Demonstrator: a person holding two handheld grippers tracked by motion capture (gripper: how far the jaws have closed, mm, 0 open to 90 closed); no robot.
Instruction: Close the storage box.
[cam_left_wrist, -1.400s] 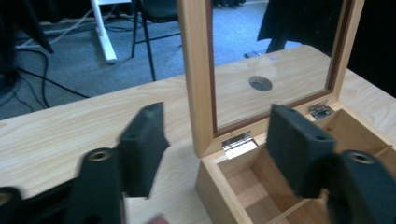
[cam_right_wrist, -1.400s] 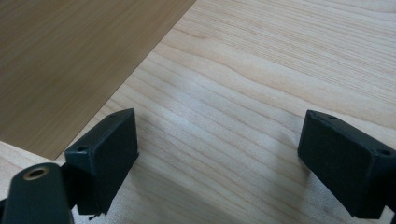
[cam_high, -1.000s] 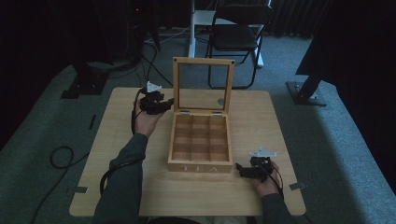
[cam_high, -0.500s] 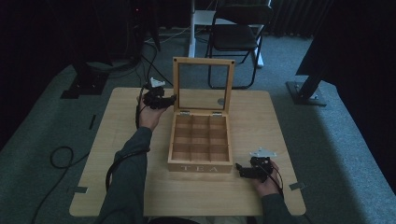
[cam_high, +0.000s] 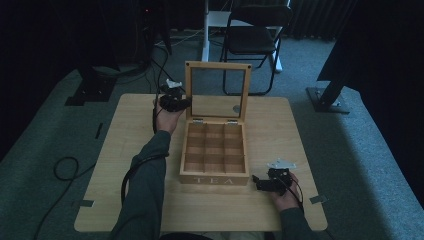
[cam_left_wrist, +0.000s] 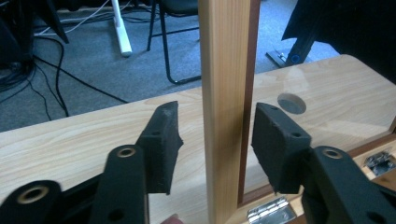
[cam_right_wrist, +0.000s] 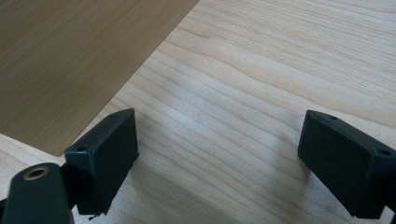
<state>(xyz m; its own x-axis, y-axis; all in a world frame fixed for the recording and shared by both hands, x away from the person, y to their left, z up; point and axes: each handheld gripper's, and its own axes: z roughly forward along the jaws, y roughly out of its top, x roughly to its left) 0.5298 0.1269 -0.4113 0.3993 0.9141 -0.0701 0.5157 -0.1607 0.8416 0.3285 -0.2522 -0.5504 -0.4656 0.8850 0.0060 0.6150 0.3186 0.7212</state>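
dim studio: carpet floor (cam_high: 370, 150), cables (cam_high: 65, 167), folding chair (cam_high: 255, 37)

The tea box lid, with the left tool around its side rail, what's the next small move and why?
Probably finish closing the left tool on the lid. Its jaws have just been closing and now straddle the upright lid's left frame rail, but a gap shows on both sides, so nothing is gripped. The tea box stands open with bare compartments, and the right tool rests open on the table.
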